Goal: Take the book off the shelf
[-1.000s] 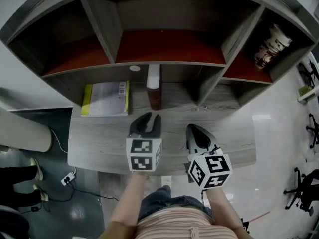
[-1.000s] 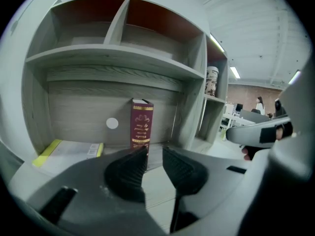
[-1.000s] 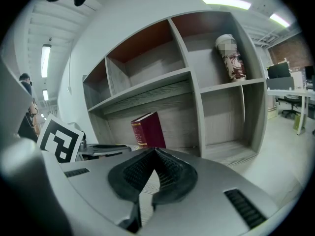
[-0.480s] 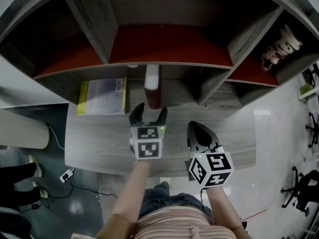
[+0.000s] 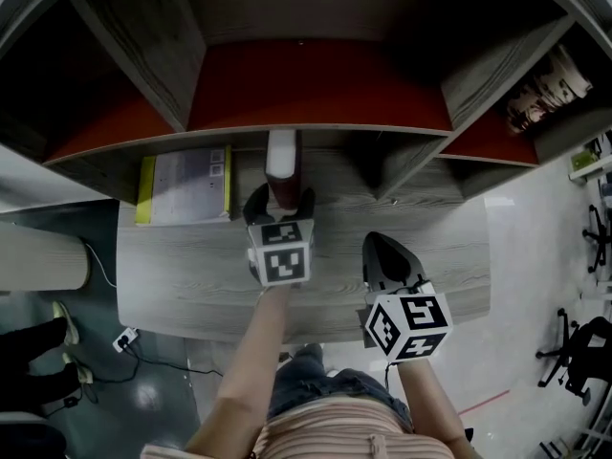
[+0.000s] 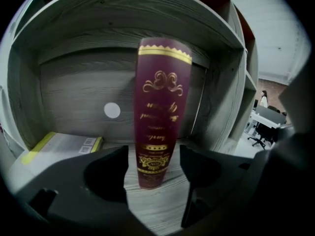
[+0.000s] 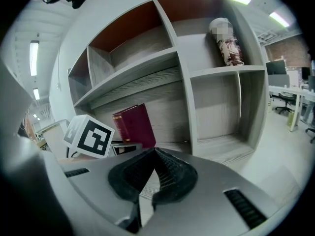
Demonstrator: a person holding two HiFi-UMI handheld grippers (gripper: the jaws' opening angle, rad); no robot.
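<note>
A maroon book [image 5: 283,165] with gold print stands upright on the shelf's lowest board, spine [image 6: 157,112] toward me. My left gripper [image 5: 280,202] reaches into that cubby. Its jaws are opening and stand either side of the spine's lower end [image 6: 153,163], with a small gap on each side and no pad pressing. My right gripper [image 5: 382,249] hovers lower right over the grey board, its jaws closed together [image 7: 153,154] with nothing in them. From there the book [image 7: 134,126] shows behind the left gripper's marker cube.
A yellow-edged book [image 5: 185,186] lies flat left of the maroon one. Upright dividers [image 5: 411,161] wall the cubby on both sides. A patterned cylinder [image 5: 545,89] sits in the upper right cubby. Office chairs [image 5: 585,347] stand on the floor at right.
My left gripper has moved forward into the cubby and its jaws have spread, from nearly closed to straddling the book's spine. The right gripper has stayed about where it was.
</note>
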